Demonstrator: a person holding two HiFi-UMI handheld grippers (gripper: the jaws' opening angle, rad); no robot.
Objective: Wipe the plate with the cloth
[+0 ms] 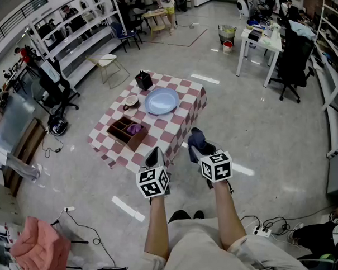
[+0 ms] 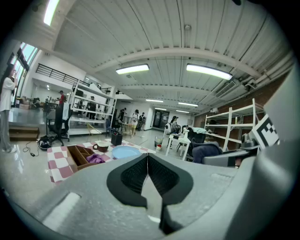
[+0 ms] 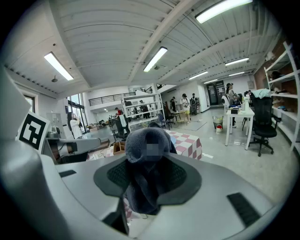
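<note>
Cloth (image 3: 146, 154), dark and bunched, was pinched between the closed fingers (image 3: 183, 177) of the right gripper (image 1: 197, 149), held in the air by the near corner of the checkered tabletop (image 1: 184, 106). Beside it, the left gripper (image 1: 155, 156) had its fingers (image 2: 133, 177) pressed together on nothing. Farther off on the tabletop stood a wooden box (image 1: 124, 133) with something purple in it. Beyond that the blue plate (image 1: 161, 100) lay flat near the middle, with a cup (image 1: 132, 101) just to its left and a black container (image 1: 143, 80) at the far corner. The cloth was in hand but well apart from the plate, so the wiping looked not yet begun, with the reach to the plate and all the wiping left to do.
</note>
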